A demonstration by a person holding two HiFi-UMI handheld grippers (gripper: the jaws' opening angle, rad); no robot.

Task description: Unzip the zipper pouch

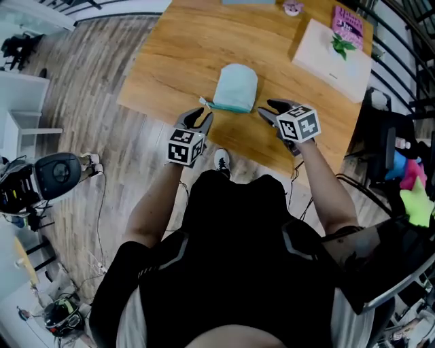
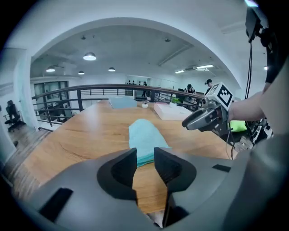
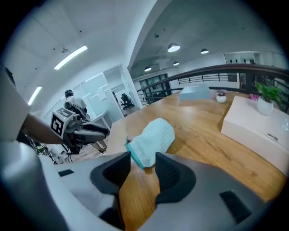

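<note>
A light teal zipper pouch lies flat on the wooden table, its darker zipper edge turned toward me and a small pull tab sticking out at its near left corner. My left gripper hovers just short of that corner, open, with only bare table between its jaws. My right gripper hangs near the pouch's right corner, also open and holding nothing. In the left gripper view the pouch stretches away beyond the left gripper. In the right gripper view the pouch lies just past the right gripper.
A white box with a small green plant stands at the table's back right, a pink book behind it. A pale blue item and a small pink object sit at the far edge. The table's near edge is under my grippers.
</note>
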